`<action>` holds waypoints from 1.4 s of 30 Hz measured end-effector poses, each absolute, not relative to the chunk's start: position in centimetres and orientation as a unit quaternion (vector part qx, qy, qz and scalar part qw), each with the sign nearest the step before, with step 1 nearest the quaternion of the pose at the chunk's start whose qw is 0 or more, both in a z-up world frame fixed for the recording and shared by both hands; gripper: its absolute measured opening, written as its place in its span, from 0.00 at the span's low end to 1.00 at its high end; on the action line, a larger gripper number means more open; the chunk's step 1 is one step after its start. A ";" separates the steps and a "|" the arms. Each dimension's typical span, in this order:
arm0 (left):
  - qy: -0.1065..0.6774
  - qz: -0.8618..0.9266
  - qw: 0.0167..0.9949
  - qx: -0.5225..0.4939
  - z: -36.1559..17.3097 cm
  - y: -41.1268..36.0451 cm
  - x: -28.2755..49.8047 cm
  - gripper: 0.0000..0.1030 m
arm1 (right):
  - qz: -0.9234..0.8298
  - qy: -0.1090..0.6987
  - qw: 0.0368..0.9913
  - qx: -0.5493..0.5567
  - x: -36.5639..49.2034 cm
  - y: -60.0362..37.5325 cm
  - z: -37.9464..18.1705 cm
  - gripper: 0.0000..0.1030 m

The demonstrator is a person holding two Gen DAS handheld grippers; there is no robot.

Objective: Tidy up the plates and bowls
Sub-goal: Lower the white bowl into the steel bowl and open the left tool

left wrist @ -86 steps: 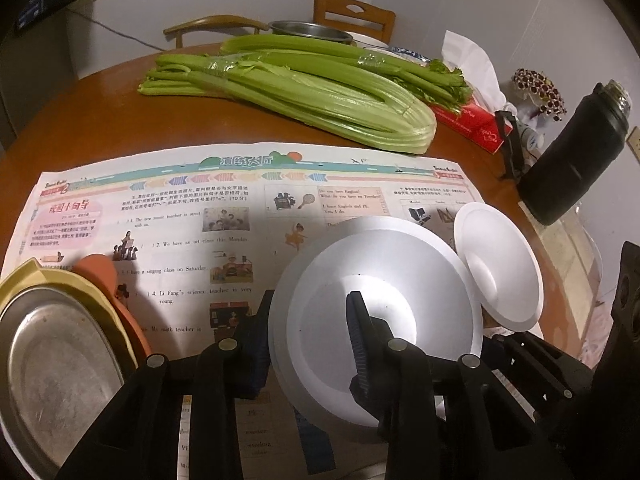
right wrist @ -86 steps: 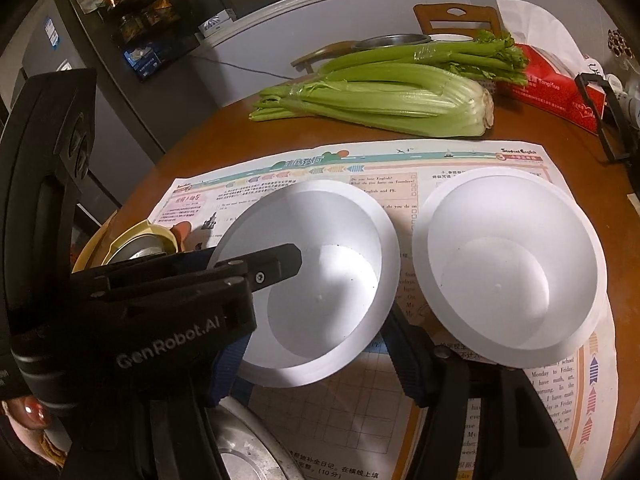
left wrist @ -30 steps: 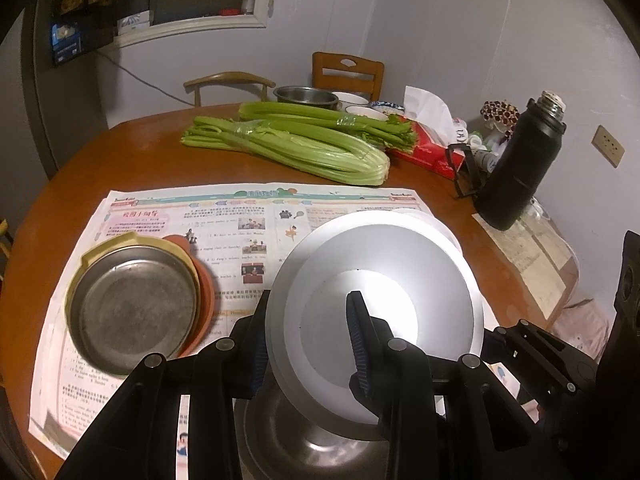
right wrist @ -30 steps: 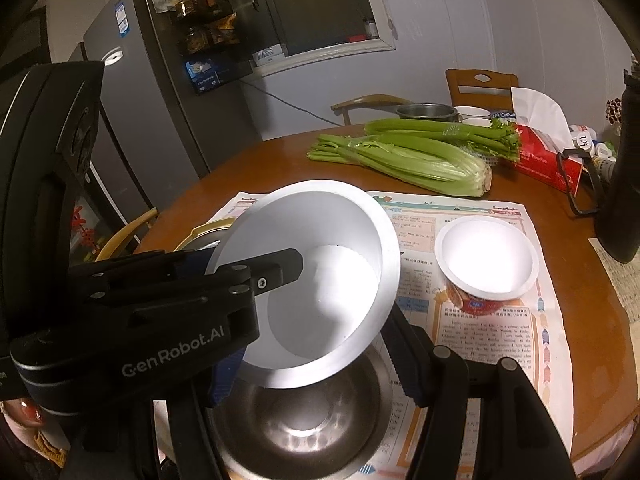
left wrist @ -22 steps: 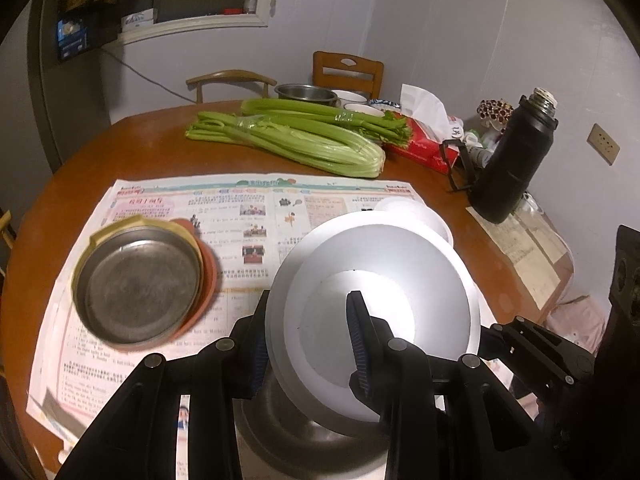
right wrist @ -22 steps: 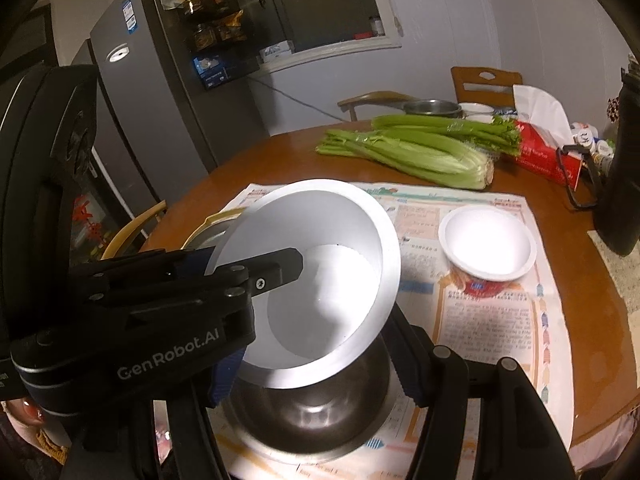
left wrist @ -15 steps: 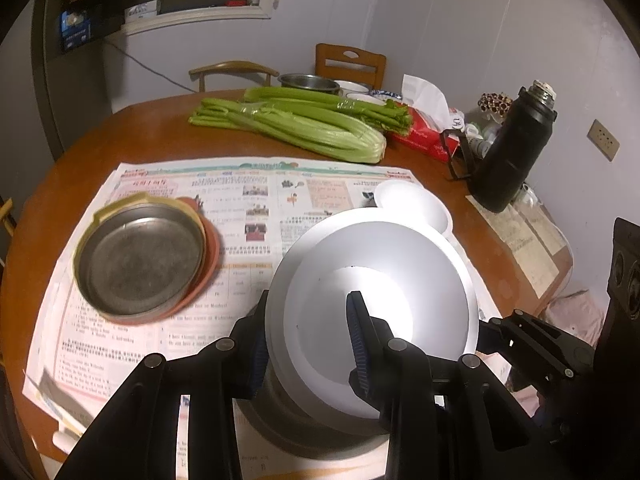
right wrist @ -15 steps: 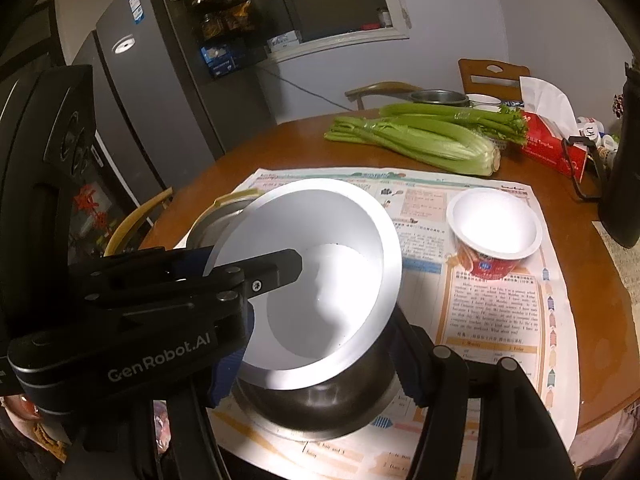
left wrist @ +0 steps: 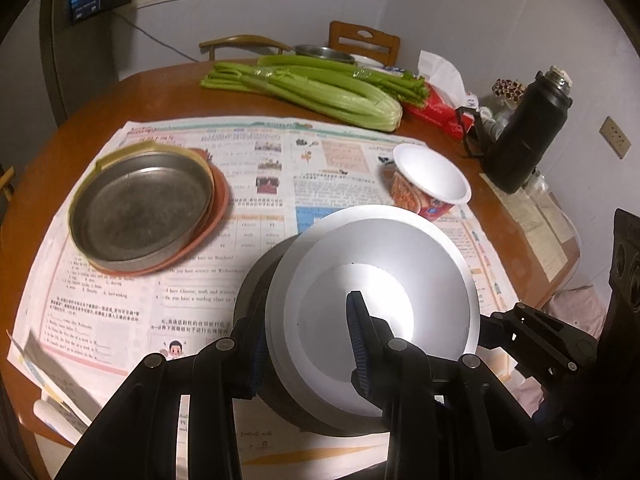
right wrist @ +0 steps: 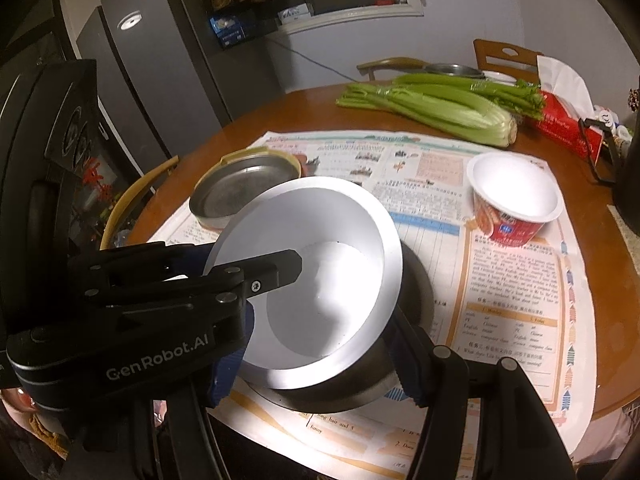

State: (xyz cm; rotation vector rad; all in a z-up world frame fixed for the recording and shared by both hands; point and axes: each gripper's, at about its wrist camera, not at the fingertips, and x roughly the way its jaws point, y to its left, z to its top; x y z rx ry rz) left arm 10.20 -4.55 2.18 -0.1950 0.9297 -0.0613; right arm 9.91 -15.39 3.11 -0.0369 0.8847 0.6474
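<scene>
The left gripper (left wrist: 308,344) is clamped narrowly on the white bowl's (left wrist: 372,304) rim; the right gripper (right wrist: 320,328), wider, grips the same bowl (right wrist: 320,280) above a steel bowl (right wrist: 416,296).

"GenRobot.AI" on left gripper (right wrist: 248,300) (white lettering)

Left gripper (left wrist: 308,344) is pointing steeply down, jaws clamping tight on the rim of the white bowl (left wrist: 372,312), one blue-padded finger (left wrist: 358,340) sitting inside, the other outside. Right gripper (right wrist: 320,328) is also tilting down, jaws pinching the same bowl from the opposite side, its fingers straddling the bowl wall. Both grippers are sitting close together. A fingertip of the person (right wrist: 18,400) is showing at the left gripper's rear edge.
</scene>
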 end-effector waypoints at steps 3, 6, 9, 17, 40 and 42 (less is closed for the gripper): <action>0.453 -0.030 0.886 -0.096 1.7 -4.5 10.3 0.34 | 0.307 0.427 0.850 -0.020 10.0 -15.3 2.6 0.63; 0.456 -0.029 0.884 -0.096 1.2 -4.5 10.4 0.34 | 0.306 0.431 0.848 -0.022 10.0 -15.1 2.2 0.63; 0.458 -0.027 0.884 -0.094 1.0 -4.6 10.6 0.34 | 0.304 0.435 0.847 -0.024 10.2 -15.1 1.9 0.63; 0.461 -0.021 0.882 -0.093 0.7 -4.5 10.6 0.36 | 0.296 0.433 0.851 -0.039 10.2 -14.8 1.6 0.63; 0.451 0.005 0.887 -0.094 1.8 -3.9 9.8 0.36 | 0.284 0.413 0.864 -0.034 9.9 -16.2 2.8 0.63; 0.447 0.008 0.890 -0.093 2.2 -3.9 9.6 0.36 | 0.284 0.409 0.867 -0.032 9.8 -16.4 3.0 0.63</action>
